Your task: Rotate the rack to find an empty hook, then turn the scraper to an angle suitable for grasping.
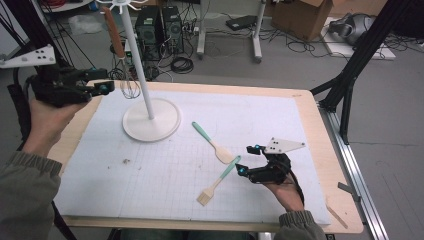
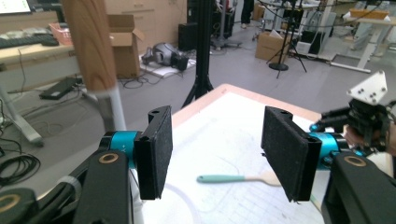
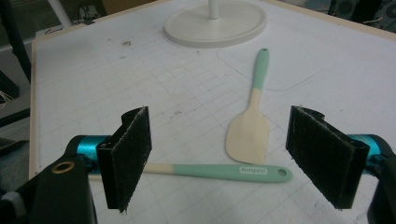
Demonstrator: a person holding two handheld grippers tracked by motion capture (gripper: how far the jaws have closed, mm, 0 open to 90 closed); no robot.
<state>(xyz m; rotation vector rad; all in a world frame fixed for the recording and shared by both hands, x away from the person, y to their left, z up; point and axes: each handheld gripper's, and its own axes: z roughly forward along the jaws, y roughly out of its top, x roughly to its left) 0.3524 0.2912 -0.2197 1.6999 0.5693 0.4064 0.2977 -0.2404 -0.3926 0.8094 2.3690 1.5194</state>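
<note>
A whisk with a wooden handle (image 1: 114, 32) (image 2: 88, 42) hangs from a white stand (image 1: 151, 120) at the table's back left. My left gripper (image 1: 105, 88) (image 2: 217, 154) is open, raised beside the whisk's wire end (image 1: 130, 87), and holds nothing. A spatula with a teal handle (image 1: 212, 142) (image 3: 250, 126) (image 2: 238, 178) lies flat near the middle. A pastry brush with a teal handle (image 1: 220, 180) (image 3: 219, 171) lies just in front of it. My right gripper (image 1: 250, 160) (image 3: 229, 158) is open low over the brush handle's end, with the handle lying between the jaws.
A white gridded mat (image 1: 150, 175) covers most of the wooden table (image 1: 345, 210). The stand's round base (image 3: 215, 21) sits beyond the spatula. Black frame legs (image 1: 350, 75), cables and boxes stand on the floor past the far edge.
</note>
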